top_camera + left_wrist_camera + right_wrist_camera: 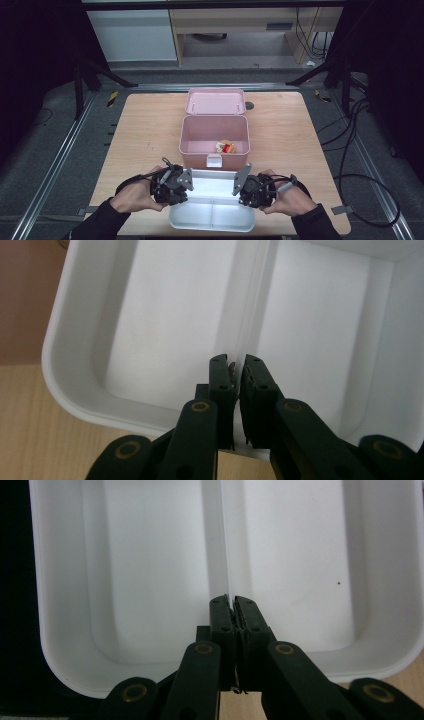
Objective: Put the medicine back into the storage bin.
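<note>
A white two-compartment tray (212,220) hangs over the table's near edge, held at both short ends. My left gripper (176,188) is shut on its left wall. In the left gripper view the jaws (235,371) pinch the tray's rim (125,410) beside the centre divider. My right gripper (250,192) is shut on the opposite wall, and in the right gripper view its jaws (232,609) clamp the tray's rim (125,672) at the divider. Both compartments are bare. Just beyond the tray stands an open pink box (189,135).
The pink box's lid (215,101) leans back, and a small yellow and red item (226,146) lies at its bottom right. Its white latch (214,160) faces the tray. Bare wooden tabletop (145,130) lies left and right of the box. Cables trail off the table's right side.
</note>
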Demonstrator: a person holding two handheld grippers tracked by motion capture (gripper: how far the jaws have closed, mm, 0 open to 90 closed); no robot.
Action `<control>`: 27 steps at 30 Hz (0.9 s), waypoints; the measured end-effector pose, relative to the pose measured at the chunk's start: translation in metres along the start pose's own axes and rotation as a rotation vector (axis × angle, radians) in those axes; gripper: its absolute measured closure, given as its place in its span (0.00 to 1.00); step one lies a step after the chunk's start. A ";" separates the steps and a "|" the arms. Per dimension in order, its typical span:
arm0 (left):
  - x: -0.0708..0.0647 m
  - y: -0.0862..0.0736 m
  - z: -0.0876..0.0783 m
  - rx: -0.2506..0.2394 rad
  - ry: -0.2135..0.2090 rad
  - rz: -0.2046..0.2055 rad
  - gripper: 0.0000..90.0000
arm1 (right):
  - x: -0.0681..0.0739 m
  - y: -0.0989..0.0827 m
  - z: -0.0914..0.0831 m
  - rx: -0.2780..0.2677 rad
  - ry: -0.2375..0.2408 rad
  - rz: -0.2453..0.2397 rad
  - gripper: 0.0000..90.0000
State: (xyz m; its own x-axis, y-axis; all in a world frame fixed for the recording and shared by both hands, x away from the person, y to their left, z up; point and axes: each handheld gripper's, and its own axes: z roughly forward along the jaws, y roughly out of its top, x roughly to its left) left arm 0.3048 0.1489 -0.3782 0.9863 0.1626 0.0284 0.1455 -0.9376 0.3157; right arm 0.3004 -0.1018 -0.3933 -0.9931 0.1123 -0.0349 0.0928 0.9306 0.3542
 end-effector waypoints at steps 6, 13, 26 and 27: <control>0.015 0.011 -0.026 -0.007 0.034 0.015 0.94 | -0.015 0.014 -0.028 0.012 -0.047 -0.028 0.98; 0.045 0.022 -0.045 -0.037 0.051 0.012 0.94 | -0.045 0.024 -0.051 0.014 -0.075 -0.038 0.97; 0.108 0.040 -0.059 -0.051 0.060 0.035 0.94 | -0.104 0.033 -0.066 0.007 -0.114 -0.011 0.97; 0.113 0.041 -0.059 -0.049 0.062 0.040 0.94 | -0.108 0.033 -0.066 0.006 -0.115 -0.005 0.97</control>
State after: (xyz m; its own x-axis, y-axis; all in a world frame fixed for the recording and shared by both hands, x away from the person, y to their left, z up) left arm 0.4176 0.1473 -0.3063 0.9843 0.1457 0.0998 0.1009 -0.9279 0.3588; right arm 0.4055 -0.1059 -0.3165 -0.9786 0.1467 -0.1442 0.0887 0.9333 0.3480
